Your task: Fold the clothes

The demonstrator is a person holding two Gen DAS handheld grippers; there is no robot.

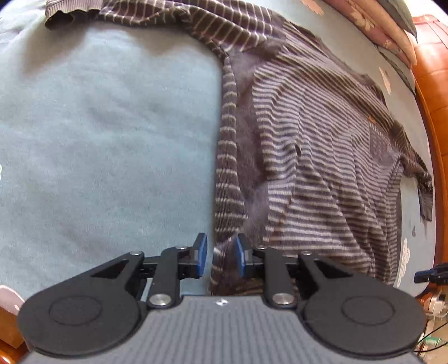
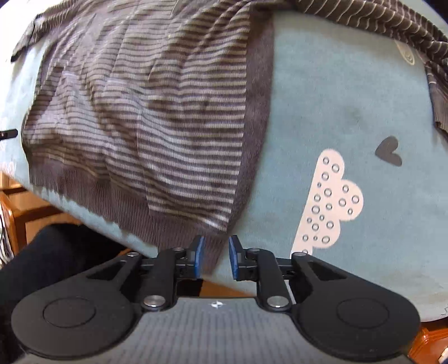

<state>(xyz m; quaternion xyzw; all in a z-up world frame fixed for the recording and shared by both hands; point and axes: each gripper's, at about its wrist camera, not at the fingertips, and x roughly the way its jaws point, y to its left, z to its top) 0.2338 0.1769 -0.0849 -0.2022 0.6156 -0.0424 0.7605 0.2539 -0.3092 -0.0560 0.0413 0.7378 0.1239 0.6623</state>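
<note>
A dark sweater with thin pale stripes (image 1: 322, 156) lies spread on a teal blanket (image 1: 98, 140). One side is folded inward, and the folded edge runs down the middle of the left wrist view. A sleeve (image 1: 156, 16) stretches across the top. My left gripper (image 1: 221, 253) hovers over the near end of that folded edge. Its blue pads stand apart and the cloth passes between them without being pressed. In the right wrist view the sweater (image 2: 140, 126) fills the left half. My right gripper (image 2: 215, 253) is over the ribbed hem corner (image 2: 179, 232), pads apart and not pinching it.
An orange wooden bed frame (image 1: 436, 112) borders the far right, with floral bedding (image 1: 378, 25) stacked by it. The blanket (image 2: 336, 98) carries a white cloud print (image 2: 327, 201) and a black heart (image 2: 389, 151). Its near edge drops off to wooden furniture (image 2: 28, 207) and a dark garment (image 2: 56, 252).
</note>
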